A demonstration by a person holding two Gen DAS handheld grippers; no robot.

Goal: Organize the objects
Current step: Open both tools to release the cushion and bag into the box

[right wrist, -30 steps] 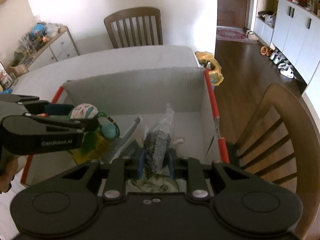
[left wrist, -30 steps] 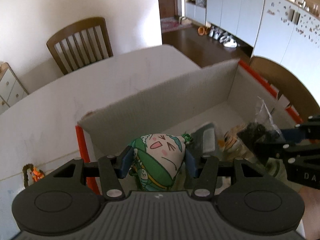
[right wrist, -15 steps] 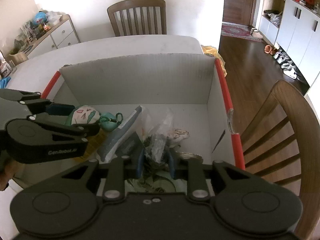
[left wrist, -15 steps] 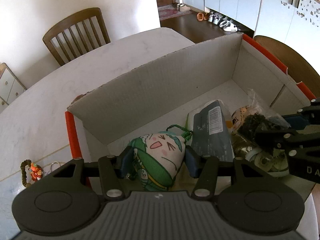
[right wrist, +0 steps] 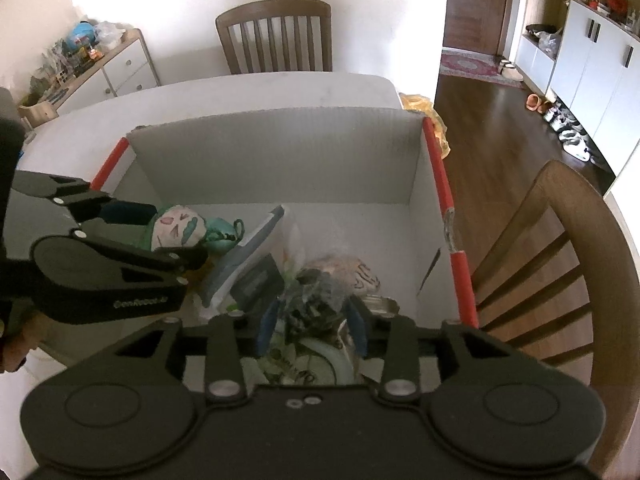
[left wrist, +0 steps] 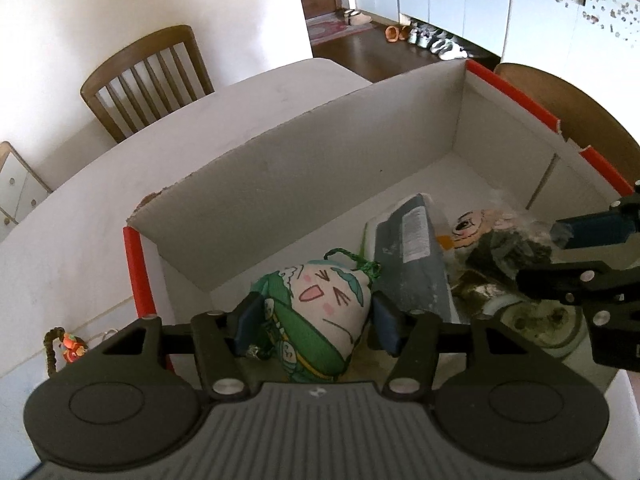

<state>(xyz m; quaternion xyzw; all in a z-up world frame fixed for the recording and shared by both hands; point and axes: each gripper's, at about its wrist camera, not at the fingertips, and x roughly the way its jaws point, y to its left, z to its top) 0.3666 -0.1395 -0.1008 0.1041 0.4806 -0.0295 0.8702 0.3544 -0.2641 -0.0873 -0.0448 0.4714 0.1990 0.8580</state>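
One open cardboard box (left wrist: 304, 184) with red-taped edges on the white bench (left wrist: 80, 208), holding several things. Two grippers reaching into the box. Left gripper (left wrist: 316, 320) at the box's left end, jaws opening, one green-and-white plush pouch (left wrist: 316, 312) with a cartoon face between the blue pads; left pad close against it, a slight gap at the right pad. Right gripper (right wrist: 312, 320) at the box's right half, jaws opening, one clear bag of dark dried leaves (right wrist: 316, 300) loose between the pads. Between pouch and bag, one grey flat packet (left wrist: 412, 256) leaning. Behind the bag, one cartoon-face item (left wrist: 476, 224), partly covered. Under the bag, round pale things, hard to make out. Outside the box's left wall, one small orange charm (left wrist: 70, 350). Two wooden chairs in view, one (right wrist: 276, 36) beyond the bench, one (right wrist: 560, 272) right of the box, cut off.
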